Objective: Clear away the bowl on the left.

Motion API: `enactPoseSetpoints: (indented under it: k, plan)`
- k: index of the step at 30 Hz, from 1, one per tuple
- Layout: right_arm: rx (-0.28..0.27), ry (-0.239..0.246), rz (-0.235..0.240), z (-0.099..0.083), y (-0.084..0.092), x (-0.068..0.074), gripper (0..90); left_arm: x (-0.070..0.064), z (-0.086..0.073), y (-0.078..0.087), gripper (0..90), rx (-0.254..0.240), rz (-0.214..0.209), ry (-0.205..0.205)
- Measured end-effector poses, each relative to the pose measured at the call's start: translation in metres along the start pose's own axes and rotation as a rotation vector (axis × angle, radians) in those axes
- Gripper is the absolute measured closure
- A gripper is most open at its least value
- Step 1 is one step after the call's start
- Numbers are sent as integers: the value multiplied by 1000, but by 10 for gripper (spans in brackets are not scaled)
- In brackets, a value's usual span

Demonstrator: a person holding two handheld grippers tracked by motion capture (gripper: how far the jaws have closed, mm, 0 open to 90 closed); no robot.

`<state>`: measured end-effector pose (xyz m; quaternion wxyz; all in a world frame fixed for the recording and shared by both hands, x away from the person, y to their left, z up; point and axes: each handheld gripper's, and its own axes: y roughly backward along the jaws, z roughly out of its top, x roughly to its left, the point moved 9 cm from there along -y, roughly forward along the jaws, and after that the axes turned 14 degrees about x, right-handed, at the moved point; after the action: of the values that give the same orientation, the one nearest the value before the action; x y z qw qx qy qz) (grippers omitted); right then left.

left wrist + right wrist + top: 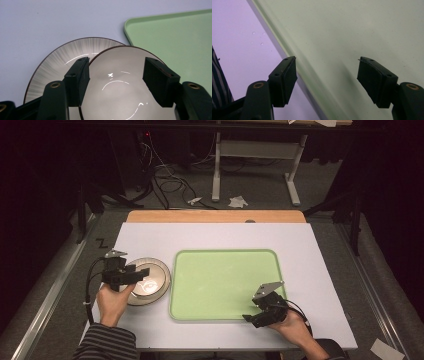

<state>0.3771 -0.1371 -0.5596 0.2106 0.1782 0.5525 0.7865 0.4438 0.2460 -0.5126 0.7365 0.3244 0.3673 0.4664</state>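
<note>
A pale green tray (225, 280) lies bare in the middle of the white mat (215, 237). To its left sit two grey plates: a wide one with a streaked rim (57, 57) and a smaller smooth one (117, 87) resting off-centre on it. My left gripper (142, 272) hovers over these plates (157, 280) and is open, its jaws spanning the smaller plate (116, 67). My right gripper (250, 319) is open at the tray's front right corner. Its jaws straddle the tray's rim (327, 67), one over the mat, one over the tray (362, 30).
A wooden strip (215, 216) borders the mat's far side. Beyond it are floor cables (170, 180), a white desk frame (255, 150) and paper scraps (238, 201). A striped sleeve (107, 342) comes in at the bottom left.
</note>
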Motion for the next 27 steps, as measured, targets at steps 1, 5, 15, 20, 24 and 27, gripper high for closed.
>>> enactPoseSetpoints:
  k: [1, 5, 15, 20, 24, 27]
  plan:
    - [0, 0, 0, 0, 0, 0, 331, 1, 0, 1, 383, -5, 2, 2]
    - [-1, 0, 0, 0, 0, 0, 331, 4, 1, 3, 385, -19, 2, 15]
    - [5, 2, -1, 0, -1, 0, 332, 18, -6, -10, 409, 68, -13, 94]
    - [9, -1, -1, 0, -1, 0, 331, 20, -11, -18, 459, 125, -23, 110]
    - [9, 6, 0, 0, -2, 1, 331, 19, -13, -23, 493, 156, -13, 104]
    - [11, 6, 1, 0, -2, 1, 331, 20, -15, -27, 528, 182, -1, 103]
